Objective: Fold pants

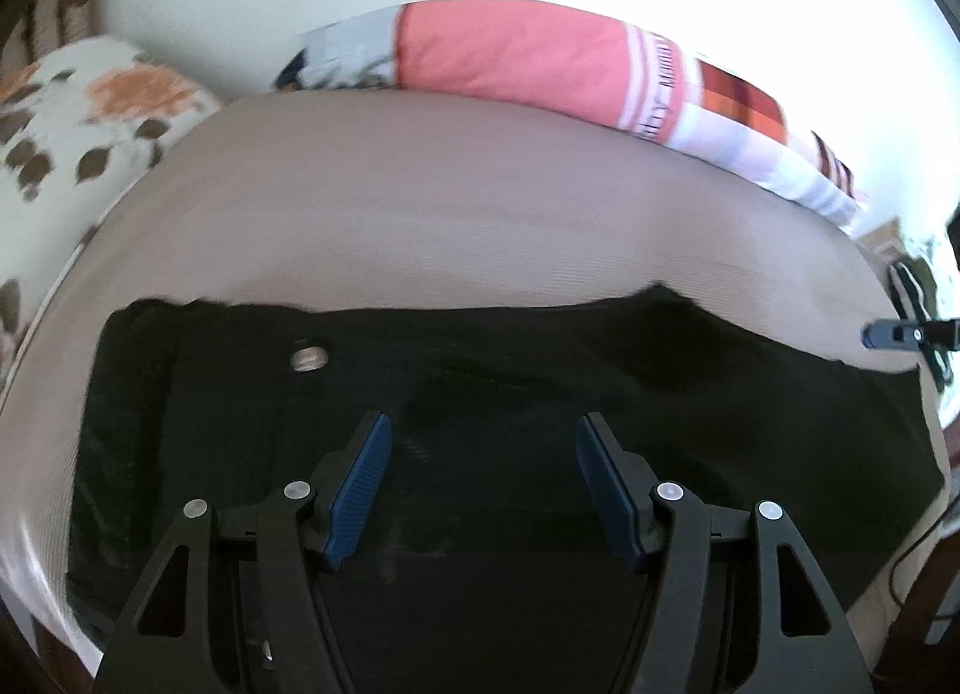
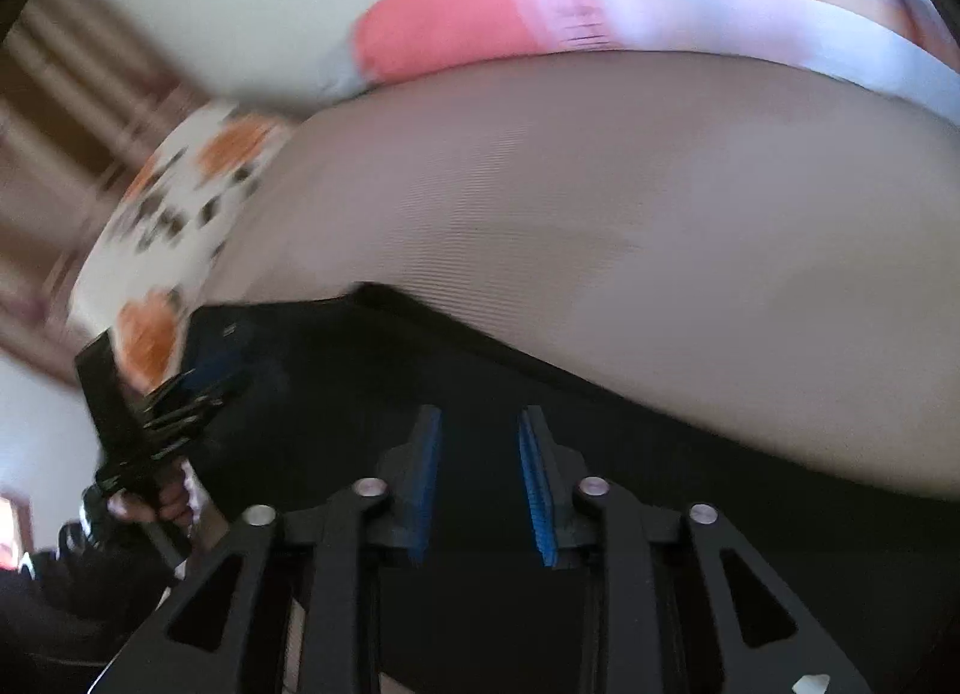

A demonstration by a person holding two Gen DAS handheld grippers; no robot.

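Black pants (image 1: 480, 394) lie spread flat on the beige bed (image 1: 450, 226), waistband button (image 1: 309, 360) at 10 o'clock in the left view; looks like one lengthwise fold at most, hard to tell on dark fabric, cross folds still to do. Left hand-held gripper (image 1: 483, 436) gapes wide over the cloth, holding nothing. Right hand-held gripper (image 2: 480, 424) is partly parted, empty too.

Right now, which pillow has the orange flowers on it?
The white pillow at the bed's left end, with orange flowers and brown leaves. The other pillow, along the back, has a plain pink block and stripes instead.
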